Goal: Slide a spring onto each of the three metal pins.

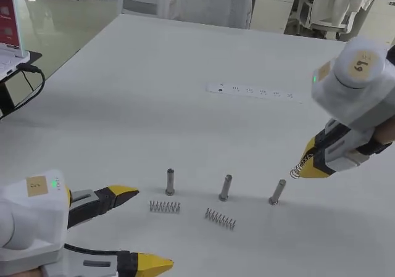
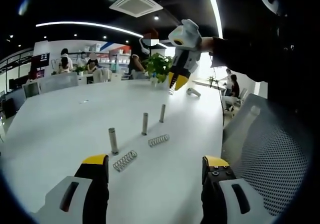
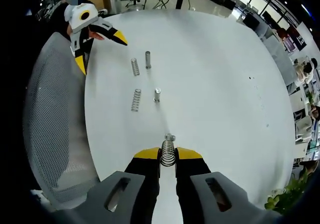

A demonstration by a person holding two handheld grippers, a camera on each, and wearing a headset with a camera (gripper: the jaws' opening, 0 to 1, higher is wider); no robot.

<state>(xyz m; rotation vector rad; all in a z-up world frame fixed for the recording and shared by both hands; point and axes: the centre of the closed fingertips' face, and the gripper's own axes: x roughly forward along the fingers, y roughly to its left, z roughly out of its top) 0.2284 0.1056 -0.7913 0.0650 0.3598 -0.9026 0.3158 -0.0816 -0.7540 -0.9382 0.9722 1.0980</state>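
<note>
Three short metal pins stand upright in a row on the white table: left pin [image 1: 170, 182], middle pin [image 1: 225, 187], right pin [image 1: 277, 192]. Two springs lie flat in front of them, one [image 1: 165, 207] by the left pin and one [image 1: 220, 218] by the middle pin. My right gripper [image 1: 303, 168] is shut on a third spring [image 3: 168, 153], held just above and right of the right pin [image 3: 170, 137]. My left gripper [image 1: 143, 227] stands open near the table's front left, with nothing between its yellow-tipped jaws; the pins [image 2: 144, 123] lie ahead of it.
A white power strip [image 1: 254, 92] lies on the table beyond the pins. A laptop and black cable [image 1: 24, 79] sit at the far left edge. Chairs stand behind the table's far edge. A mesh chair back [image 3: 52, 134] is near the table's front.
</note>
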